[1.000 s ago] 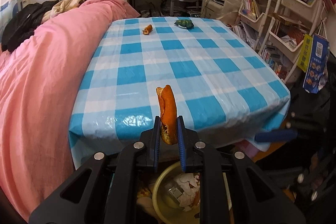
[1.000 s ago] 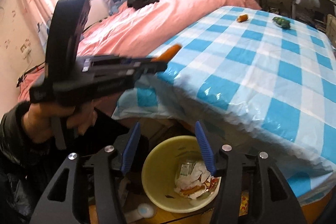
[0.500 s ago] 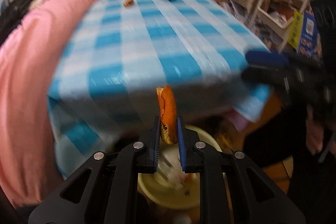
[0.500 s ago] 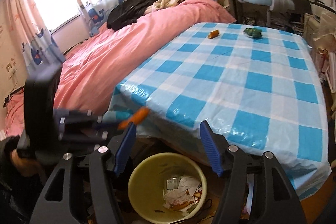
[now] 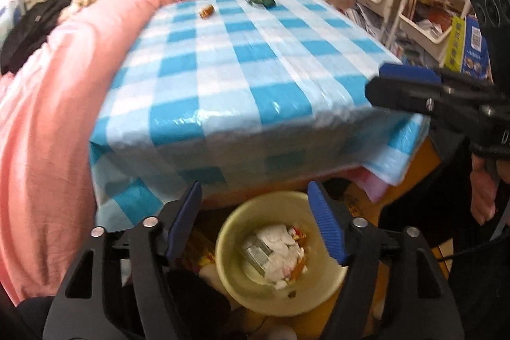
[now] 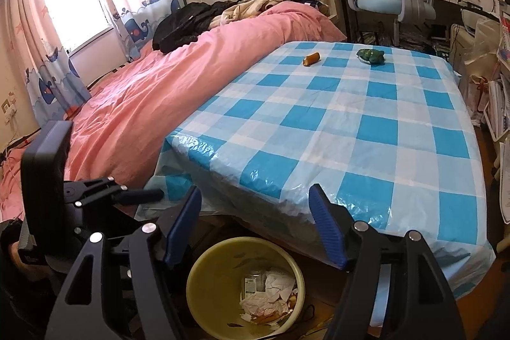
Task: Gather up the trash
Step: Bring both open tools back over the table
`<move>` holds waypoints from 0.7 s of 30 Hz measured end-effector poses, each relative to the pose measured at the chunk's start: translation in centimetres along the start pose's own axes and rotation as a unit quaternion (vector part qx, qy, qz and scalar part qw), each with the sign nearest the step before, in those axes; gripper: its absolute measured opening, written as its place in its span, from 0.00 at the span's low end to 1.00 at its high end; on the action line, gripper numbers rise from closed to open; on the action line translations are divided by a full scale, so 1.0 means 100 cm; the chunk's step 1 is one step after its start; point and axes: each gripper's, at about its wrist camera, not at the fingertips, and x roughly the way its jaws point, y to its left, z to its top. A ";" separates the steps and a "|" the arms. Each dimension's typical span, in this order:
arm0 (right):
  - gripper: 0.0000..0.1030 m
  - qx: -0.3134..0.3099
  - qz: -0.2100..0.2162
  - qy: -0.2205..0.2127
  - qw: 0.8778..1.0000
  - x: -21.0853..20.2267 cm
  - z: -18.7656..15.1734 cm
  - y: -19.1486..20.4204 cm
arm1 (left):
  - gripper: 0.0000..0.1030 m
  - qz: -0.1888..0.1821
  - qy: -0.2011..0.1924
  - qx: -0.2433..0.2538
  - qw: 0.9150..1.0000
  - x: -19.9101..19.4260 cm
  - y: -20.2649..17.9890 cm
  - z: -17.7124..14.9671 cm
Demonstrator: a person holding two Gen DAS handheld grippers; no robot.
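My left gripper (image 5: 255,196) hangs over the yellow waste bin (image 5: 229,231) below the table's front edge. Its jaws are opening and nothing is between them. Crumpled paper (image 5: 280,247) and orange bits lie in the bin. My right gripper (image 6: 255,193) is beside it above the same bin (image 6: 197,273), jaws opening and empty. On the far side of the blue-checked table (image 6: 350,123) lie a small orange piece (image 6: 311,58) and a green wrapper (image 6: 370,55). The left gripper (image 6: 153,195) shows at the left of the right wrist view. The right gripper (image 5: 392,75) shows at the right of the left wrist view.
A bed with a pink duvet (image 6: 165,91) runs along the table's left side. An office chair (image 6: 395,2) stands behind the table. Shelves of books and boxes (image 5: 430,5) crowd the right side. A person's hand (image 5: 481,190) holds the right gripper's handle.
The left gripper came down and back over the bin and opened. The orange peel it held has left its jaws. The right gripper's jaws have widened.
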 end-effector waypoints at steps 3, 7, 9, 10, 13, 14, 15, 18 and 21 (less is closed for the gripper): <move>0.66 -0.001 -0.005 -0.001 1.000 0.000 0.000 0.000 | 0.71 0.018 -0.024 0.001 1.000 -0.005 0.002 0.004; 0.67 0.000 -0.009 -0.002 1.000 0.001 0.000 0.000 | 0.72 0.031 -0.033 -0.002 0.999 -0.006 0.005 0.008; 0.69 0.000 -0.010 -0.003 1.000 0.001 0.001 -0.001 | 0.74 0.034 -0.035 -0.004 0.999 -0.006 0.006 0.009; 0.69 0.000 -0.010 -0.004 1.000 0.001 0.001 -0.001 | 0.75 0.037 -0.038 -0.005 0.999 -0.006 0.007 0.010; 0.69 0.000 -0.011 -0.004 1.000 0.001 0.001 -0.001 | 0.78 0.045 -0.047 -0.004 0.998 -0.006 0.007 0.012; 0.70 0.001 -0.011 -0.004 1.000 0.001 0.001 -0.001 | 0.80 0.048 -0.049 -0.002 0.998 -0.006 0.007 0.014; 0.70 0.000 -0.011 -0.004 1.000 0.001 0.001 -0.001 | 0.80 0.049 -0.051 -0.002 0.998 -0.006 0.006 0.013; 0.72 0.002 -0.012 -0.006 1.000 0.000 0.002 -0.002 | 0.82 0.052 -0.055 0.002 0.997 -0.005 0.006 0.014; 0.72 0.002 -0.014 -0.007 1.000 0.001 0.005 -0.003 | 0.83 0.055 -0.061 0.006 0.997 -0.005 0.006 0.019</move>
